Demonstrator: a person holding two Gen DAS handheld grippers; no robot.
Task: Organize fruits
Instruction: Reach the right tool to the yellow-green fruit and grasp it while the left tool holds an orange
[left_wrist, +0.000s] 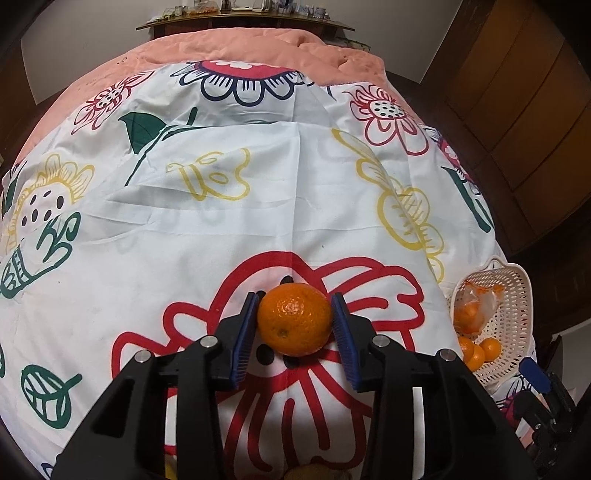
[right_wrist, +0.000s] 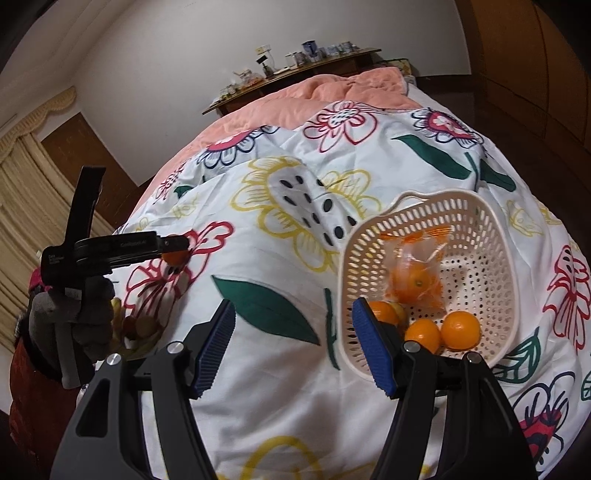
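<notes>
- Your left gripper (left_wrist: 294, 320) is clamped on an orange (left_wrist: 294, 319) resting on the bed's floral sheet (left_wrist: 258, 206).
- Your right gripper (right_wrist: 293, 347) hangs apart, empty, beside the basket (right_wrist: 495, 218) of oranges.

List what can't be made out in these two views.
- Left wrist: basket cut by the bed edge; fruit in its bag hazy through plastic.
- Left wrist: yellowish thing cut by the bottom edge.
- Right wrist: left gripper covers most of its orange.
- Right wrist: gloved hand hides most of a fruit pile.
- Shelf items too small.
</notes>
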